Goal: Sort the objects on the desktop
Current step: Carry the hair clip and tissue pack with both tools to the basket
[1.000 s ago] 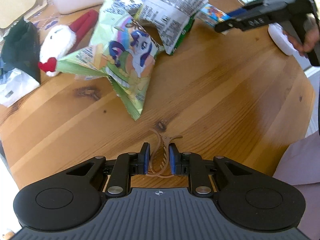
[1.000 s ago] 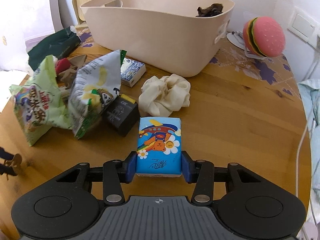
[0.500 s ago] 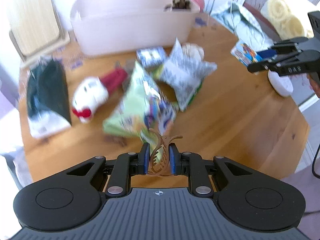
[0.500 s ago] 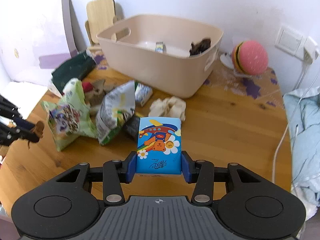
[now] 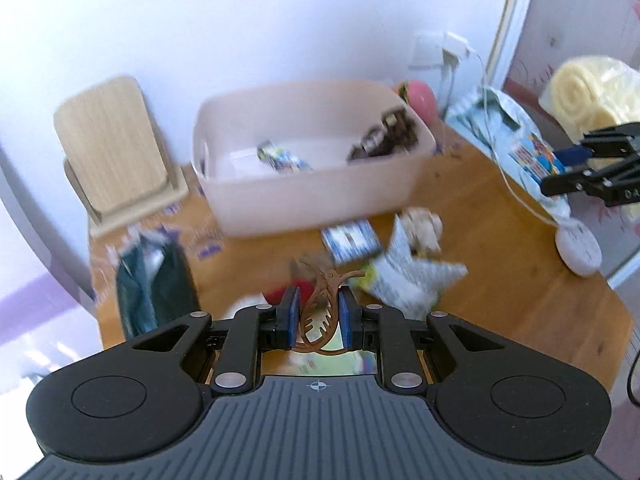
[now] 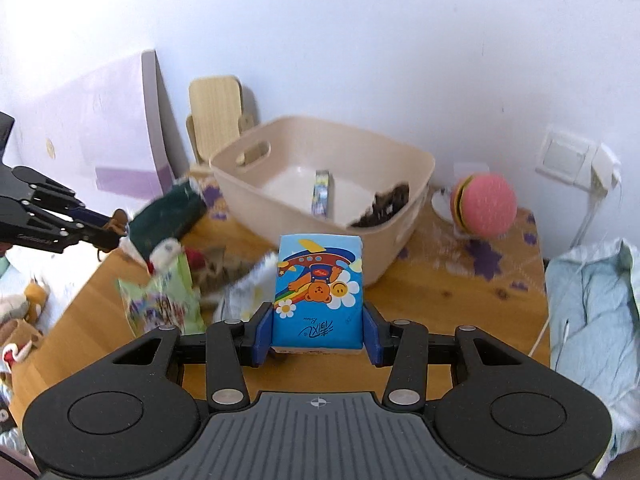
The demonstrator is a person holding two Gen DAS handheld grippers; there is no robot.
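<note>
The left tongs [image 5: 319, 312] pinch a brown hair claw clip [image 5: 320, 316] between their blue pads, the clip standing upright with its teeth hanging down in the narrow gap. The right tongs [image 6: 319, 330] pinch a blue tissue pack [image 6: 319, 292] printed with a bear and a plane; the pack stands on end between the pads and rises above them. Both are held in the air above the wooden table [image 6: 440, 292].

Ahead of both sits a beige plastic bin [image 6: 400, 236] at the back of the table, holding a small packet [image 6: 322, 198] and something dark [image 6: 384, 208] in one corner. Between the tongs and the bin lies loose clutter: a green snack bag [image 6: 160, 304], a silvery snack bag [image 5: 412, 276], a small blue-and-white packet [image 5: 350, 240], a crumpled cream cloth [image 5: 422, 228], a red and white soft toy [image 6: 168, 252] and a dark green bag [image 5: 154, 288]. A burger-shaped toy [image 6: 484, 204] stands to the right of the bin, and a wooden board [image 5: 108, 140] leans on the wall to its left. In the left wrist view the right tongs [image 5: 560, 168] show at the far right with the tissue pack.

Compared with a second ago, both tongs have risen well clear of the table with their loads unchanged, and the inside of the bin now shows.
</note>
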